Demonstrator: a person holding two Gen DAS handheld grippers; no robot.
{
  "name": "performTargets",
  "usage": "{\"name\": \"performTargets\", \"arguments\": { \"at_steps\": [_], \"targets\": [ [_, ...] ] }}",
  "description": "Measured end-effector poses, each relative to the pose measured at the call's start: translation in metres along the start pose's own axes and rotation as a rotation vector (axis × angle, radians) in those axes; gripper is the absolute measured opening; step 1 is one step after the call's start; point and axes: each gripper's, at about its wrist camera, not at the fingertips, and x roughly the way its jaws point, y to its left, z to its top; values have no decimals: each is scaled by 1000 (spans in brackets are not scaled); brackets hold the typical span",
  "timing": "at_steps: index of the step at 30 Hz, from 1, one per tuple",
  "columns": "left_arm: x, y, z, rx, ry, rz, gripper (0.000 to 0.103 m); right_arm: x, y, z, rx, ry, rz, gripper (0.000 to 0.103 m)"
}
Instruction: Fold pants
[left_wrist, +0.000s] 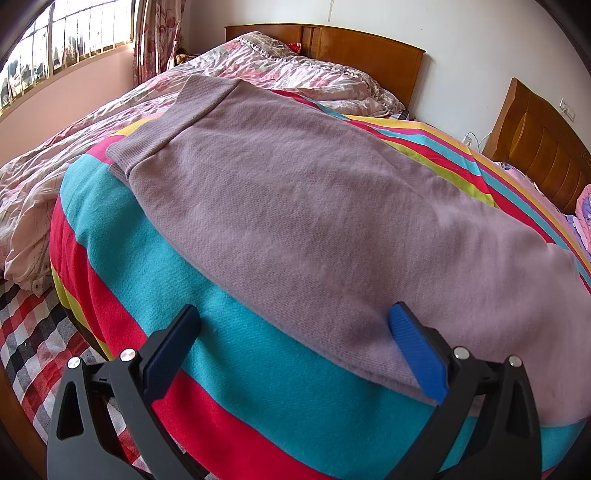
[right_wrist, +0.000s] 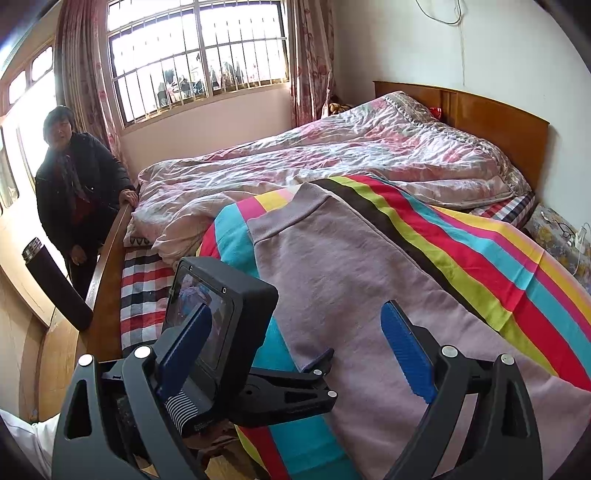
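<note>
Mauve knit pants lay flat on the striped blanket, waistband farthest away; soft, light and limp, best pinched at the near edge. Left gripper straddled that edge, spread; right gripper hovered spread, holding nothing

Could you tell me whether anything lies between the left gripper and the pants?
Nothing visible does. The open left gripper is already at the near edge of the pants, one finger over the fabric, the other over bare blanket.
</note>
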Motion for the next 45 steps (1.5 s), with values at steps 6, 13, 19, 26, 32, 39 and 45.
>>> {"name": "performTargets", "arguments": {
  "at_steps": [6,13,19,26,32,39,45],
  "targets": [
    [0,0,0,1,-2,0,102,-2,-3,-4,14,3,14,90],
    [-18,10,2,-60,-52,-36,102,-43,-30,-52,10,14,-61,90],
    [-58,-34,8,34,-94,-95,102,-104,-103,-141,197,79,-304,90],
    [-16,-143,-17,317,65,-128,102,-153,-173,-228,320,185,-608,90],
    [-24,-158,-4,311,56,-26,101,-199,-194,-282,383,188,-518,92],
    [-58,-299,-3,547,13,-258,102,-295,-258,-307,576,-2,-684,92],
    [-15,-386,-51,676,69,-241,102,-308,-284,-349,599,74,-635,91]
  ]
}}
